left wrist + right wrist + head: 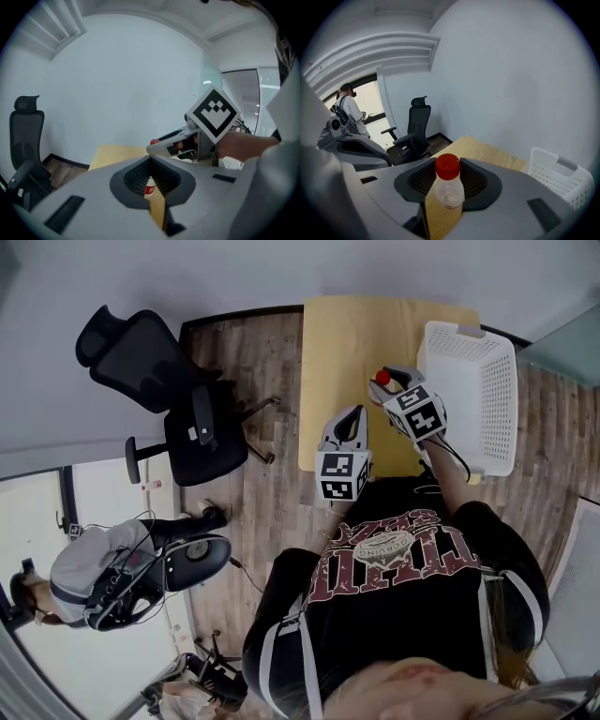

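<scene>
My right gripper (385, 383) is shut on a clear plastic bottle (448, 193) with a red cap (382, 378), holding it upright above the yellow table (352, 334). In the right gripper view the bottle stands between the two grey fingers (483, 180). My left gripper (348, 418) hovers just left of it over the table's near edge, jaws together and nothing in them. The left gripper view shows the right gripper (187, 140) close ahead, and the bottle's red label (149, 188) shows through the slit between the jaws.
A white perforated basket (473, 395) sits on the table's right side, close to the right gripper. A black office chair (178, 399) stands on the wood floor to the left. Another person (94, 573) with gear stands at the lower left.
</scene>
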A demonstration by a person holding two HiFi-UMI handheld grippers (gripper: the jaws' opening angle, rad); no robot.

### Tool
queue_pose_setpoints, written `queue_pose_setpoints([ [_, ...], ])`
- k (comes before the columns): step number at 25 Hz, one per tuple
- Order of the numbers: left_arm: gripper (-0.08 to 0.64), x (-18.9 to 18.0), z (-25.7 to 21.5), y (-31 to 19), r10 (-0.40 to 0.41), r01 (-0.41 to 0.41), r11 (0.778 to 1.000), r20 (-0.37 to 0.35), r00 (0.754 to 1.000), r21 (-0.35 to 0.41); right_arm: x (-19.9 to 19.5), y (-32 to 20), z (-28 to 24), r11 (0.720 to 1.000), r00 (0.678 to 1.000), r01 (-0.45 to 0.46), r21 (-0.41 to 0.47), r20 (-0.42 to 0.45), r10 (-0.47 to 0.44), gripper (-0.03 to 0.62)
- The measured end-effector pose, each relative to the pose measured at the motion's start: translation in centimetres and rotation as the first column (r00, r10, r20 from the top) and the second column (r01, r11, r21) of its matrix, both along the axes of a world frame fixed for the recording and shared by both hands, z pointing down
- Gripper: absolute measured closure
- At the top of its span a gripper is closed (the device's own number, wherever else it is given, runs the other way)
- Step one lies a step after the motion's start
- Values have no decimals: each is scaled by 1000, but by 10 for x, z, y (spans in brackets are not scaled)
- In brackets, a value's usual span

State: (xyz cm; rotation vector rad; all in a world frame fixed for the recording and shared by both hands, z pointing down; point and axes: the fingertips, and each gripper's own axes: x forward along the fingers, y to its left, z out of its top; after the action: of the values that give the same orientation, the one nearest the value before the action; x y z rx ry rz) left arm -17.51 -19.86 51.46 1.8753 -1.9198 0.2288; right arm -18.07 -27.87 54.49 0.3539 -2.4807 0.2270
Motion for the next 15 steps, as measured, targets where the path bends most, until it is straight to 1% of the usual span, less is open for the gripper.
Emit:
queue_pose_setpoints([
  [5,512,-1,2,1,-2,2,1000,-1,1000,-3,-4,4,10,1000,1000,12,-4,-21,-12,423],
  [11,512,-9,3,-1,-8,8,1000,-6,1000,-2,-17,9,21,999,998,34,-1,-52,-34,423],
  [15,512,-11,4,0,-9,9,1000,-8,1000,-6,-17,9,24,1000,997,28,-7,-71,-29,423],
])
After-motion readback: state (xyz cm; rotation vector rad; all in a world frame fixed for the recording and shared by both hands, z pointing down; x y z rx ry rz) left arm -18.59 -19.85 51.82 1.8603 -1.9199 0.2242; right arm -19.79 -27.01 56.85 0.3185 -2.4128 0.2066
